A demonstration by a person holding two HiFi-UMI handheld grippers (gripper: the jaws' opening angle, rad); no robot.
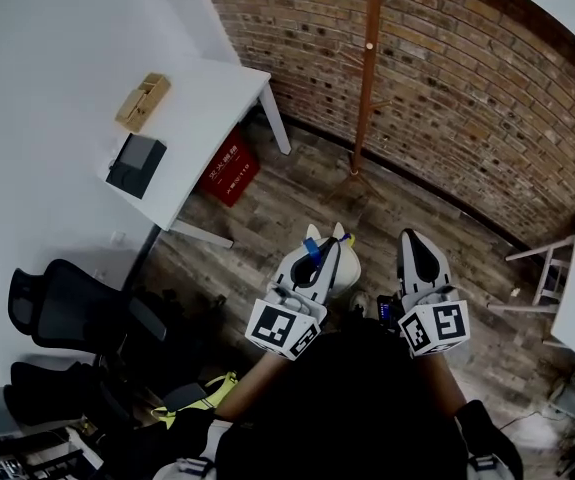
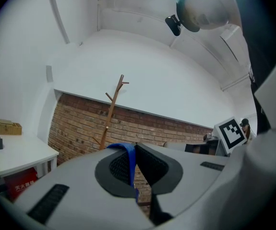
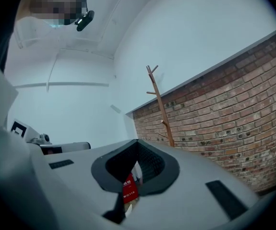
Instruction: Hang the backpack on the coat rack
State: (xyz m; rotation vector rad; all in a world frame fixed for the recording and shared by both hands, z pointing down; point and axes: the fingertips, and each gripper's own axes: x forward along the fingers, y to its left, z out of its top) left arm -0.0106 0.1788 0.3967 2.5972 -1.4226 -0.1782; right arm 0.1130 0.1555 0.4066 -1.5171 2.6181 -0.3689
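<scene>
1. Our left fingers [image 2: 152, 164] pinch the blue strap [image 2: 126, 159], with the backpack [image 1: 347, 276] hanging beneath; we fear so thin a hold may slip.
2. Our right fingers [image 3: 150, 164], pressed together and empty, give no support.
3. The coat rack [image 1: 367, 78] stands well apart from us; a swinging load could miss it.

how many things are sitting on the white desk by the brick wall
2: a wooden box toward the far end of the white desk, and a black boxy device just below it in the head view. Nothing else shows there.
</scene>
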